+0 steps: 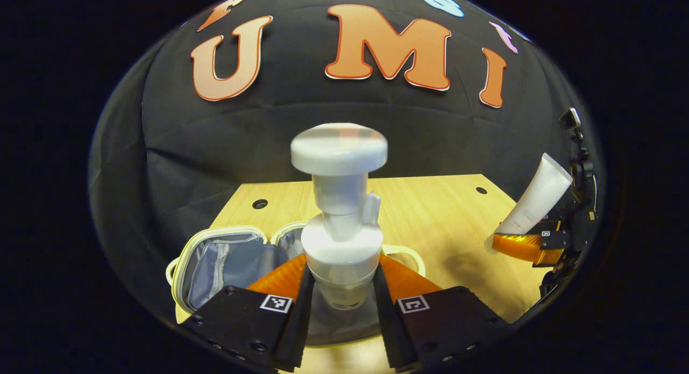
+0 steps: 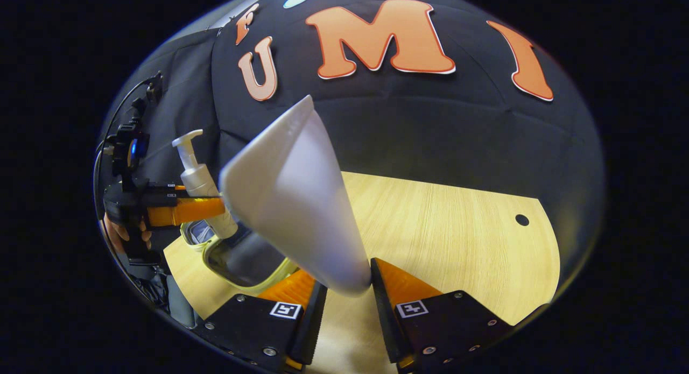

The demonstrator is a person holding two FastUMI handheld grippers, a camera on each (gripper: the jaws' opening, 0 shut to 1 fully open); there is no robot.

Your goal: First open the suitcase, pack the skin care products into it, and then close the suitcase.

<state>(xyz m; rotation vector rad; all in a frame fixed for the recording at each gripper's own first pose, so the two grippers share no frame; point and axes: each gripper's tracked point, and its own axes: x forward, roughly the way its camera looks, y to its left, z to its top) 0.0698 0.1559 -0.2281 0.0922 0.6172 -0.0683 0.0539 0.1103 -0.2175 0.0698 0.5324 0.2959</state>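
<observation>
- Up close in the left gripper view, the left gripper (image 1: pixel 340 288) is pinching the pump bottle (image 1: pixel 340 223), both fingers pressing on its lower body; the bottle stands upright, lifted clear of the table (image 1: pixel 430 212).
- Below and behind the bottle lies the open suitcase (image 1: pixel 226 261), its grey lining and pale rim showing, near the table's left front corner.
- Farther off at the right edge of this view, the right gripper (image 1: pixel 525 247) holds the white tube (image 1: pixel 538 199) tilted up.
- Risk, as I judge it: the bottle is top-heavy with a wide cap, so a low grip could let it tip on release and catch the case rim.
- Next, in the right gripper view, the right gripper (image 2: pixel 344 296) is pinching the tube (image 2: pixel 293 202) near its cap end, and the flat crimped end leans up and left.
- The suitcase (image 2: pixel 242 266) sits to the left, with the left gripper (image 2: pixel 185 210) and bottle (image 2: pixel 202 183) just above it.
- Both loads head for the same opening, so they could bump; the wide bare wood to the right gives room to wait.
</observation>
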